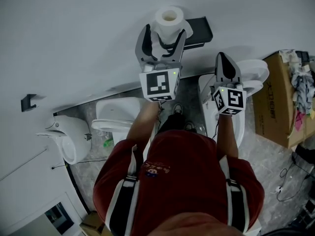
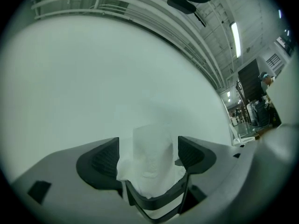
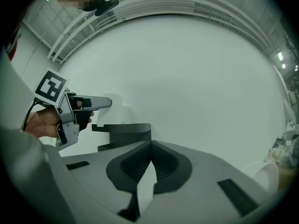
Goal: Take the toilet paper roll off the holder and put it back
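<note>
The white toilet paper roll [image 1: 169, 16] stands on end against the white wall, just left of the black holder [image 1: 201, 29]. My left gripper [image 1: 165, 33] reaches up around it, one jaw on each side. In the left gripper view the roll [image 2: 152, 146] fills most of the gap; loose paper brushes the left pad [image 2: 105, 160], and a thin gap shows at the right pad [image 2: 191, 153]. I cannot tell whether the roll rests on the holder. My right gripper [image 1: 223, 58] is shut and empty, lower right of the holder [image 3: 125, 133]. It sees the left gripper [image 3: 100, 102] from the side.
Below the wall stand white toilets [image 1: 114, 113] [image 1: 69, 137] [image 1: 252, 73] on a grey stone floor. A cardboard box [image 1: 280, 102] with cloths on top sits at the right. A small black bracket [image 1: 27, 102] is fixed on the wall at left.
</note>
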Demonstrator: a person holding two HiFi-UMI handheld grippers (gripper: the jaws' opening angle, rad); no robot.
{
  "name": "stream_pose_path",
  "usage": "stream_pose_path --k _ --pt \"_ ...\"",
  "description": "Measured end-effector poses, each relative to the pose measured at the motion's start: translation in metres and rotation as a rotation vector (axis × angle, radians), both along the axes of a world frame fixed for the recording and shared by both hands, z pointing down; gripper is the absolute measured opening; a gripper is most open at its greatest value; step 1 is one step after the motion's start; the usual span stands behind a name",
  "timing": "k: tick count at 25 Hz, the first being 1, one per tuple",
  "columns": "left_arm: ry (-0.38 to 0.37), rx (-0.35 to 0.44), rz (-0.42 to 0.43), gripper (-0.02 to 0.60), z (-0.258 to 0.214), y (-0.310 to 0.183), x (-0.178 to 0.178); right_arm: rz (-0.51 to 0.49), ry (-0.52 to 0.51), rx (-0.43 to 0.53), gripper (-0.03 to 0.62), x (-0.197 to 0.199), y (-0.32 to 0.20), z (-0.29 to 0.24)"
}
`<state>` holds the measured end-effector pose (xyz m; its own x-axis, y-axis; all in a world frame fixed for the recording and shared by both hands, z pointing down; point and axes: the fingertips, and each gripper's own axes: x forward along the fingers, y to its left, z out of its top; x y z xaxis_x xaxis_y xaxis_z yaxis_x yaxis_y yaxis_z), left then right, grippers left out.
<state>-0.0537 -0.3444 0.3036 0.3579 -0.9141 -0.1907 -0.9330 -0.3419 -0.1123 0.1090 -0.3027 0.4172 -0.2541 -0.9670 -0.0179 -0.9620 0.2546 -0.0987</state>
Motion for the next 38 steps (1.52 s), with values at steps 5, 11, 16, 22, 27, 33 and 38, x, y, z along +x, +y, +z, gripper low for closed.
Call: stream_pose_path --k 5,11,16,22,27,33,38 --pt "0.000 -0.014 -0.016 0.397 -0.003 0.017 -0.011 -0.014 0.005 0.011 0.008 -0.004 0.008 -0.006" --pt "0.004 -0.060 -0.057 0.397 0.008 0.038 -0.030 -0.030 0.018 0.017 0.008 -0.005 0.017 -0.011" --pt "0.000 -0.107 -0.077 0.397 0.028 0.052 -0.046 -0.032 0.026 0.032 0.008 -0.005 0.019 -0.017" --pt "-0.007 -0.175 -0.092 0.397 0.058 0.063 -0.062 -0.043 0.035 0.034 0.008 -0.010 0.021 -0.018" --pt "-0.011 -0.247 -0.053 0.396 0.096 0.067 -0.066 -0.050 0.045 0.018 0.008 -0.014 0.024 -0.013" --pt "-0.009 -0.282 -0.024 0.396 0.139 0.072 -0.069 -0.072 0.061 -0.011 0.008 -0.026 0.027 0.002" --pt "0.000 -0.283 -0.020 0.396 0.149 0.075 -0.074 -0.083 0.050 -0.030 0.008 -0.032 0.029 0.007"
